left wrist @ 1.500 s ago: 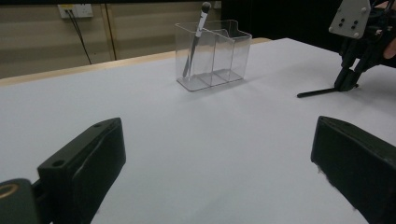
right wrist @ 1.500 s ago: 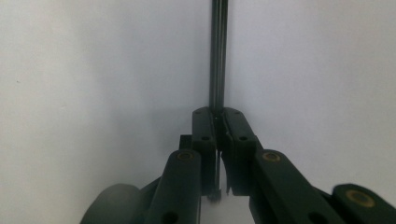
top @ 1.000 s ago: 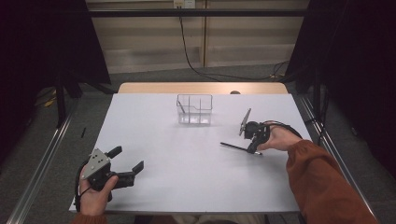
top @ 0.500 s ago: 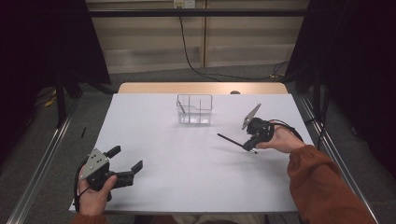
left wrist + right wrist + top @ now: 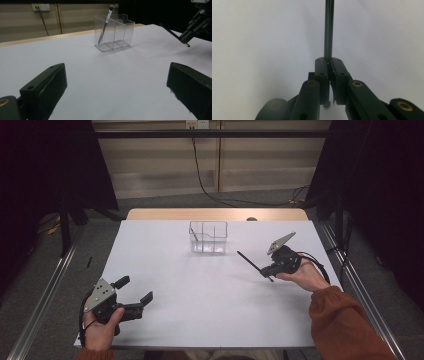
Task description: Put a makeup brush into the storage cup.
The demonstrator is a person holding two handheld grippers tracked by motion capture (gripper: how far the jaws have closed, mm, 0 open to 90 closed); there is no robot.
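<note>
A clear plastic organizer (image 5: 208, 237) (image 5: 115, 32) with compartments stands at the far middle of the white table (image 5: 210, 310). A thin brush (image 5: 106, 23) leans in its left compartment. My right gripper (image 5: 265, 271) (image 5: 328, 61) is shut on a thin black stick (image 5: 249, 262) (image 5: 328, 30). It hovers right of the organizer, and the stick's free end points toward the organizer's near right corner. From the left gripper view the right gripper (image 5: 192, 32) and its stick (image 5: 172, 33) sit at the upper right. My left gripper (image 5: 135, 289) (image 5: 117, 75) rests open at the front left with nothing between its jaws.
The white sheet covers a wooden table whose bare strip (image 5: 215, 214) shows at the far edge. Metal rails (image 5: 50, 285) run along both sides of the table. A black cable (image 5: 200, 170) hangs down the back wall.
The right gripper has risen a little and shifted right with the black stick. The stick's tip has swung up toward the organizer. The left gripper has stayed put.
</note>
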